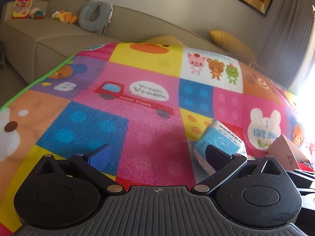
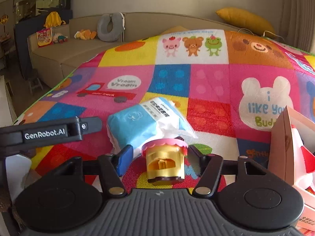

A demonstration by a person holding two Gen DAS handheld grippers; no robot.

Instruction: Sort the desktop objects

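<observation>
Behind the patchwork play mat [image 2: 208, 82] a beige sofa [image 2: 78, 53] is standing. At about six o'clock in the right wrist view, the right gripper [image 2: 157, 157] is holding a small yellow toy jar with a scalloped pink lid [image 2: 164, 161]; its jaws are narrow around the jar. I think the squeeze should be even, because the hard plastic looks smooth and could slip. The left gripper [image 1: 157, 153] is hanging wide open with nothing inside. A soft blue tissue pack [image 2: 137, 122] is lying at twelve o'clock from the jar, and a cardboard box [image 2: 283, 137] at three o'clock.
</observation>
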